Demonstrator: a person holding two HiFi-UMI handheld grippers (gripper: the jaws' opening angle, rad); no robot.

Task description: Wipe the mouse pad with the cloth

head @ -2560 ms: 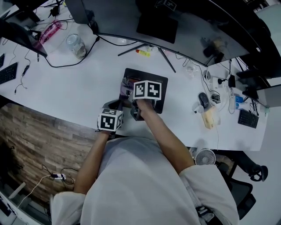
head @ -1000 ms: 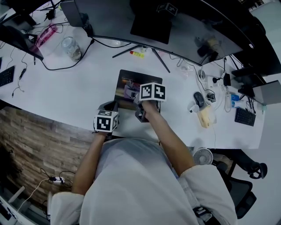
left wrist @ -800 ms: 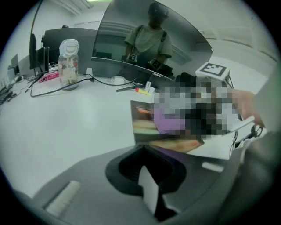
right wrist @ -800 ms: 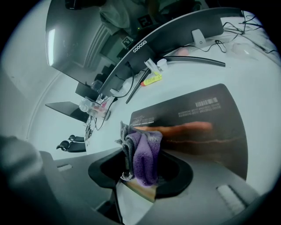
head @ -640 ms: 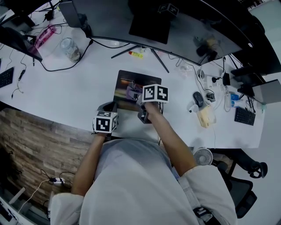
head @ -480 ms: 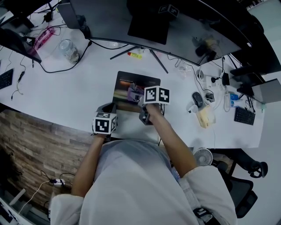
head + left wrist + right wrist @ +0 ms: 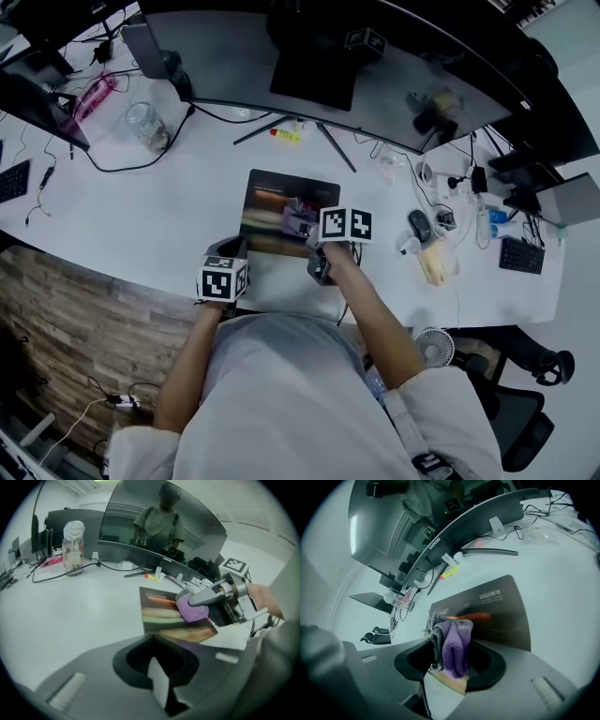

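The dark mouse pad with a colourful print lies flat on the white desk. My right gripper is shut on a folded purple and grey cloth and presses it on the pad's near right part. In the right gripper view the cloth bulges out between the jaws over the pad. My left gripper sits at the pad's near left corner, shut and holding nothing. From the left gripper view I see the pad, the cloth and the right gripper.
A curved monitor spans the back of the desk. A glass jar stands far left, and a computer mouse lies right among cables. A white sheet lies near the pad's front edge. A small fan sits below the desk edge.
My right gripper has dragged the cloth across the pad from its left part toward the near right. The left gripper has stayed at the pad's near left corner.
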